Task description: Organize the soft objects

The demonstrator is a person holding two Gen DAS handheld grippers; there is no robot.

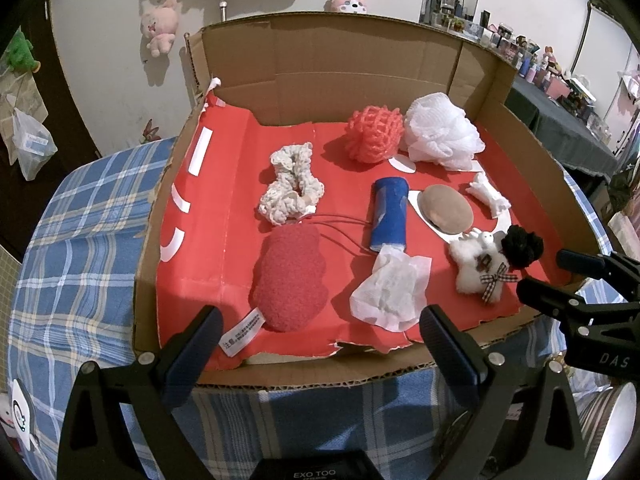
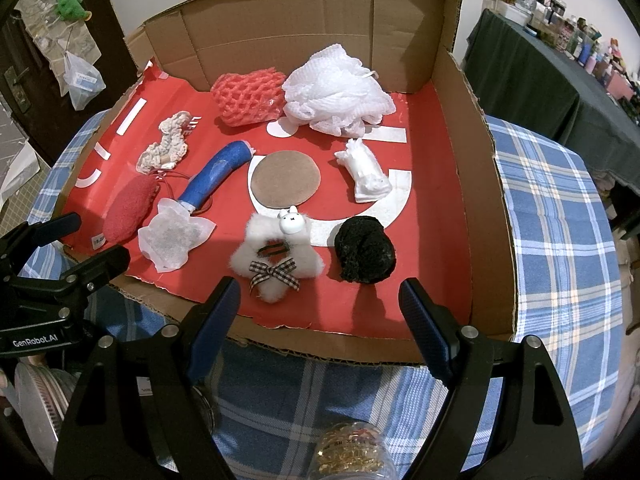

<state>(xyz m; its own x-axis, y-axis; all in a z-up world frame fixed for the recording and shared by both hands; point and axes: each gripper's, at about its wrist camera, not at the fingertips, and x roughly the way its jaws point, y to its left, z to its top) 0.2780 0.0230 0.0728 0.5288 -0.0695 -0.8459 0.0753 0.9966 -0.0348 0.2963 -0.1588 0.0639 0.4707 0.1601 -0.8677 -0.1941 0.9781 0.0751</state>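
A big cardboard box (image 2: 486, 184) with a red floor sits on a blue checked cloth (image 2: 560, 240). On the left lie a red fuzzy pad (image 2: 128, 212), a cream knitted scrunchie (image 2: 168, 144) and a blue tube (image 2: 218, 174) with white tissue (image 2: 172, 238). In the middle are a coral net (image 2: 246, 96), a brown round pad (image 2: 286, 178) and a white fluffy clip (image 2: 276, 256). On the right sit a white mesh puff (image 2: 336, 96), a small white toy (image 2: 366, 174) and a black pom (image 2: 364, 250). The left gripper (image 1: 320, 334) and right gripper (image 2: 320, 304) both hang spread wide, holding nothing, at the near edge.

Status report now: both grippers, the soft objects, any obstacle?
Left gripper open, empty. Right gripper open, empty. Soft objects untouched in cardboard tray. Nothing blocking.
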